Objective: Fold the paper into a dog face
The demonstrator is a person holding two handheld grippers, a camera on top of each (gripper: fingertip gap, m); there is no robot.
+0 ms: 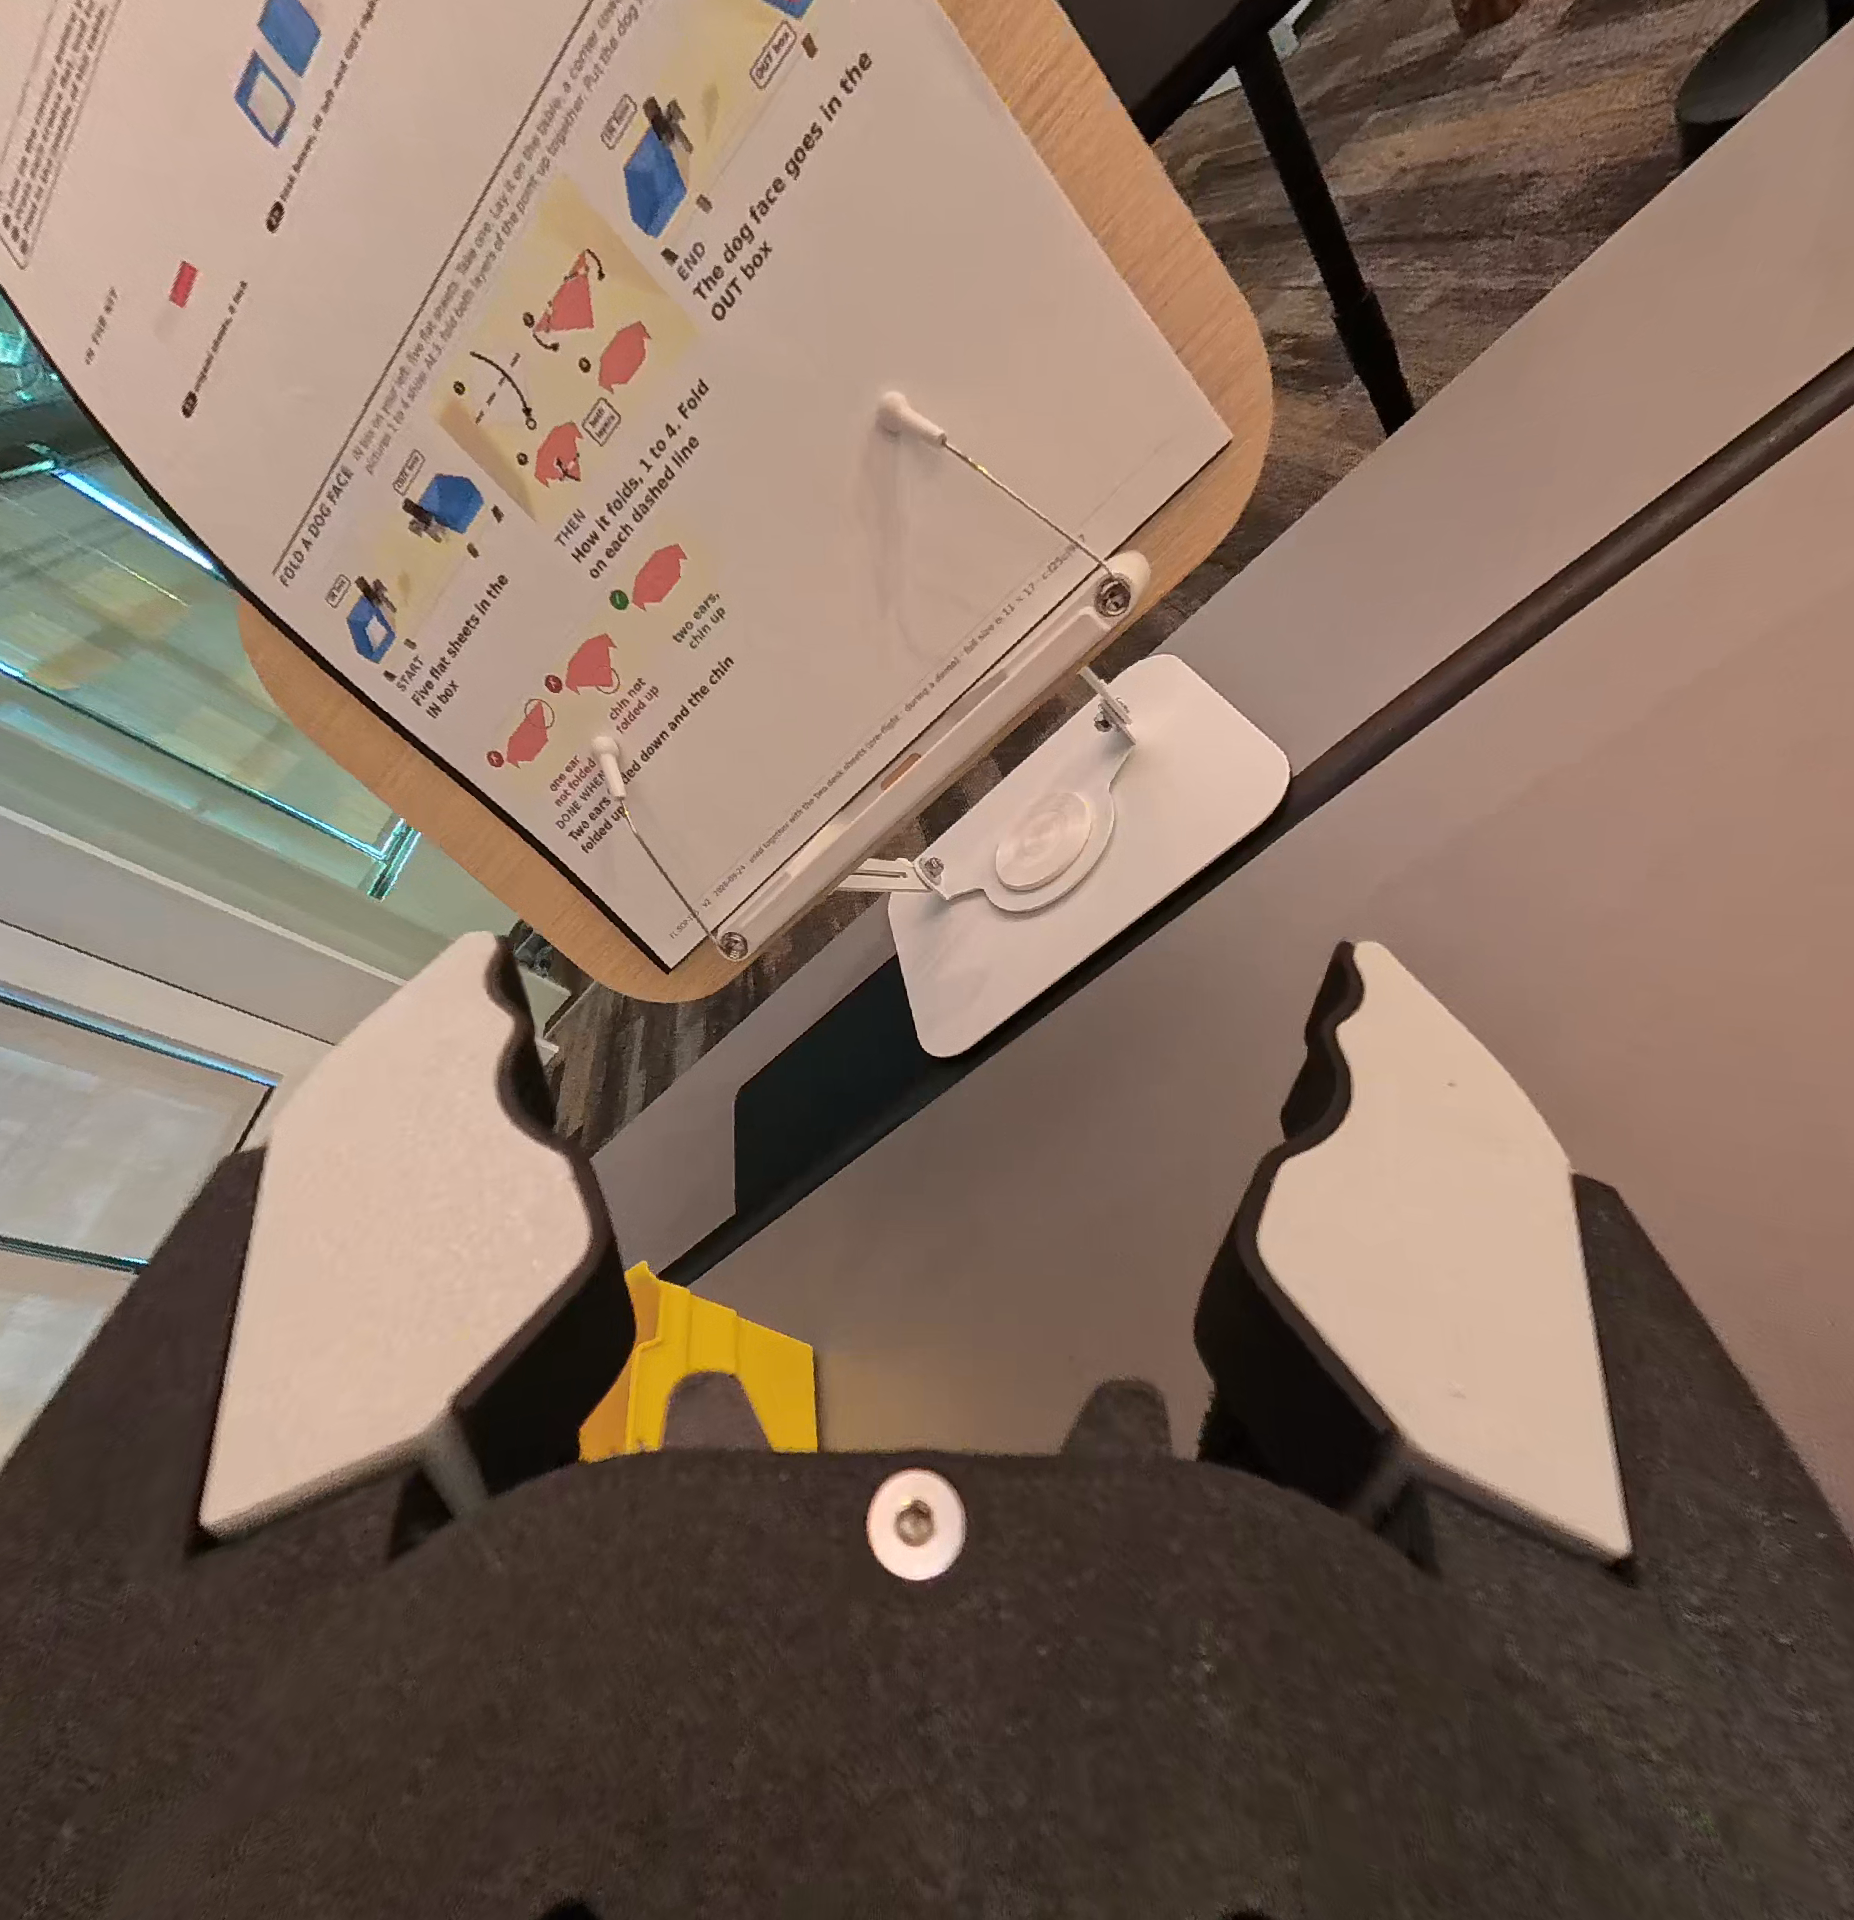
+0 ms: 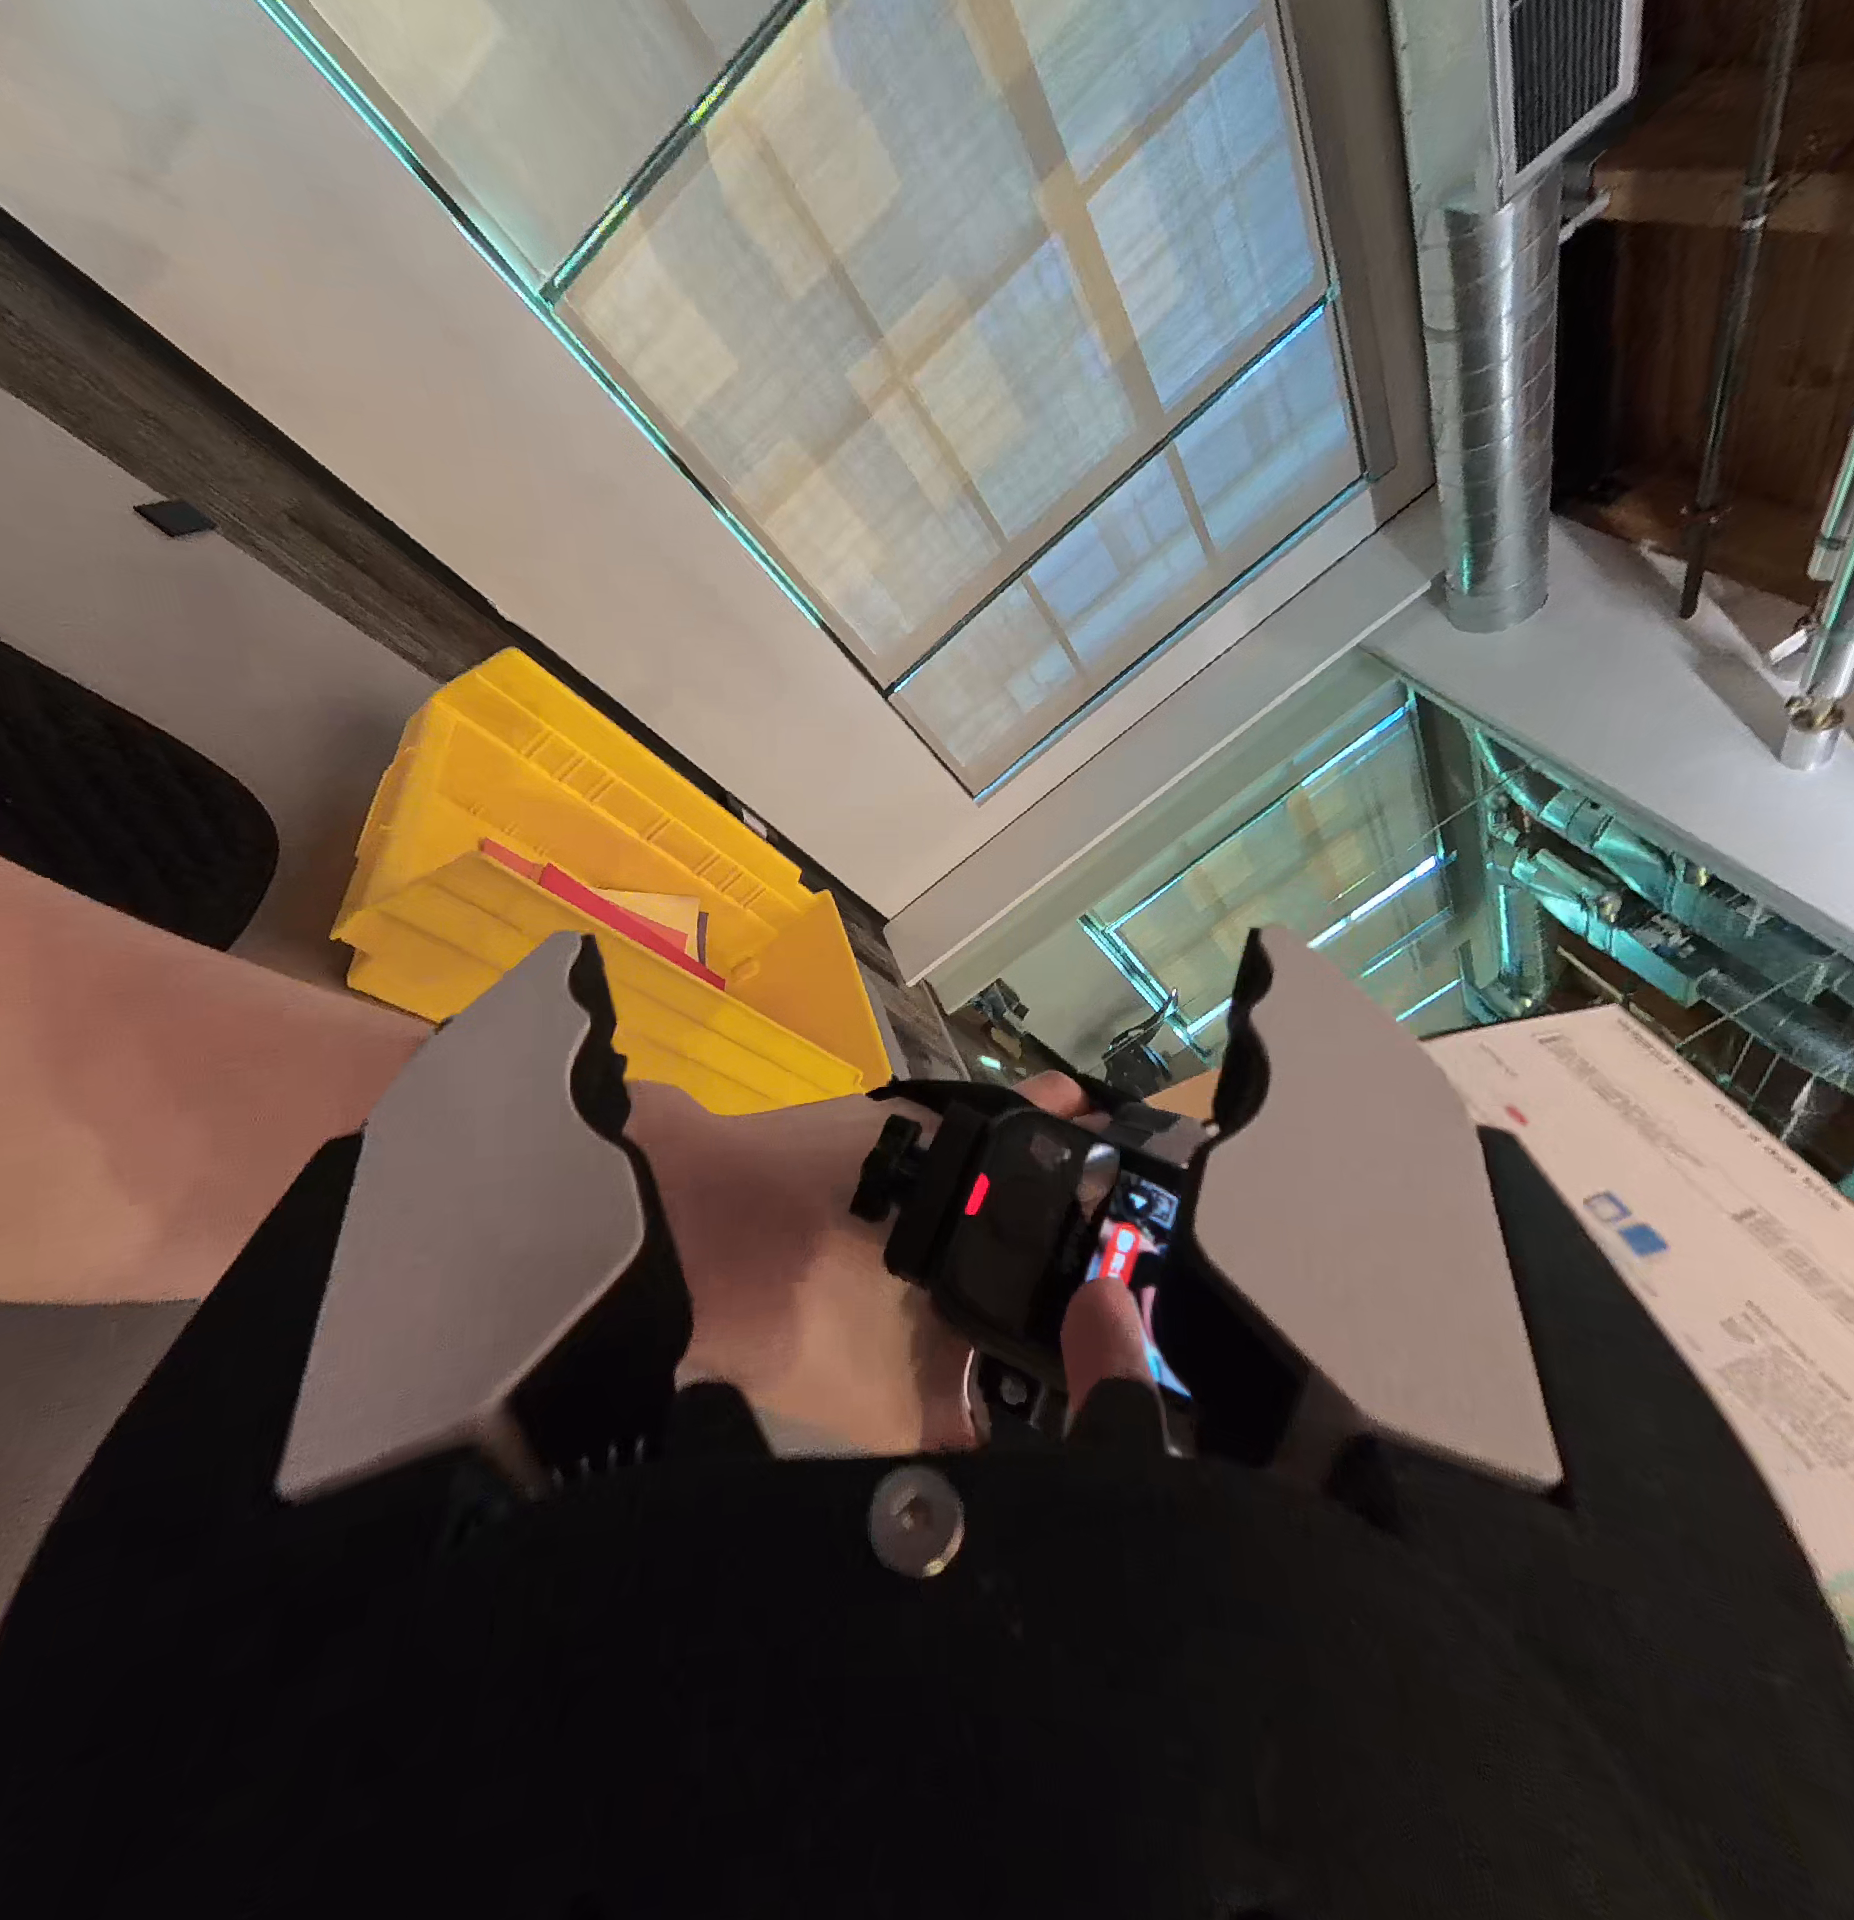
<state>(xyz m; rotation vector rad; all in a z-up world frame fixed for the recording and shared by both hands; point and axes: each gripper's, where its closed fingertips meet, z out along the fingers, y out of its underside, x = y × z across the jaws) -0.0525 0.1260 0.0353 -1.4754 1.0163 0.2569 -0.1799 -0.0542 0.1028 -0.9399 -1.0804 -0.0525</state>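
My left gripper is open and empty, held above the grey table and tilted toward a stand. My right gripper is open and empty, raised and rolled to one side. Red and orange paper sheets stick up inside a yellow bin beyond its left finger. A corner of a yellow bin shows low between the left gripper's fingers. Between the right gripper's fingers a person's hand holds the other gripper's black camera mount, and a finger touches its small screen.
A wooden stand with a white instruction sheet and a white metal base stands on the table's far side. The same sheet shows at the right. A black chair back, windows and ceiling ducts lie behind. Spacing between my two grippers at the tips: around 20 cm.
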